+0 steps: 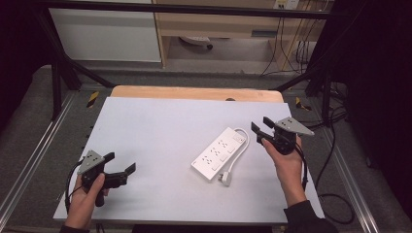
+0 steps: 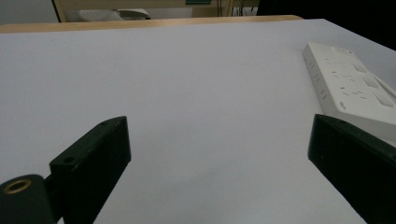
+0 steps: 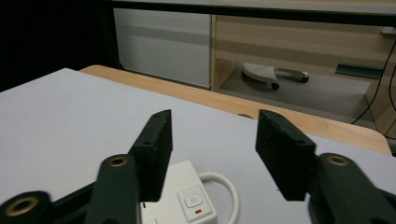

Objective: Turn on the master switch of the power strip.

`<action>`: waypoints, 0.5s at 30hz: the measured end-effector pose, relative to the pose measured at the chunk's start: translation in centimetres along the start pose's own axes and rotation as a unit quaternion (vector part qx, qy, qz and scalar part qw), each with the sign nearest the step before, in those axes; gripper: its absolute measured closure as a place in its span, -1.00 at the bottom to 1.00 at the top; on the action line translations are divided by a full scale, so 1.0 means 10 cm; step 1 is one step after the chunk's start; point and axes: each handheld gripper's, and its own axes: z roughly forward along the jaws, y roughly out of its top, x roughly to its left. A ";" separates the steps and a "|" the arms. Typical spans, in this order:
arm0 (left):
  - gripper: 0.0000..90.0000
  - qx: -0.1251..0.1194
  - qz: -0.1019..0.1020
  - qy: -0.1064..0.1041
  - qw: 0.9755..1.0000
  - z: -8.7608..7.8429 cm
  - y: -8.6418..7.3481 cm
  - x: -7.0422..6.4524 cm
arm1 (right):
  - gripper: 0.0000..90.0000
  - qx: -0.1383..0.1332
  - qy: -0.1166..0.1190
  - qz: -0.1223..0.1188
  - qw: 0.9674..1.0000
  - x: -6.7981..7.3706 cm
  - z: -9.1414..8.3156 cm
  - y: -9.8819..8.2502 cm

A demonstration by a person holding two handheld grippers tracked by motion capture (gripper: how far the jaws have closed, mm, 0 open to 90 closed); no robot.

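While both grippers stand off the work, a white power strip (image 1: 218,154) lies diagonally on the pale grey table top (image 1: 155,131), right of centre, its white cable (image 1: 238,155) looping round to a plug (image 1: 224,178) at its near end. Left gripper (image 1: 120,163) is held near the table's front left, jaws spread wide, holding nothing. Right gripper (image 1: 260,127) hovers just beyond the strip's far end, jaws apart and empty; whether it clears the cable is hard to judge.
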 end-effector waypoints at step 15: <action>-0.87 0.002 0.003 0.000 1.000 0.01 0.00 -0.02 | 0.75 0.009 0.004 0.001 1.000 -0.04 0.20 0.09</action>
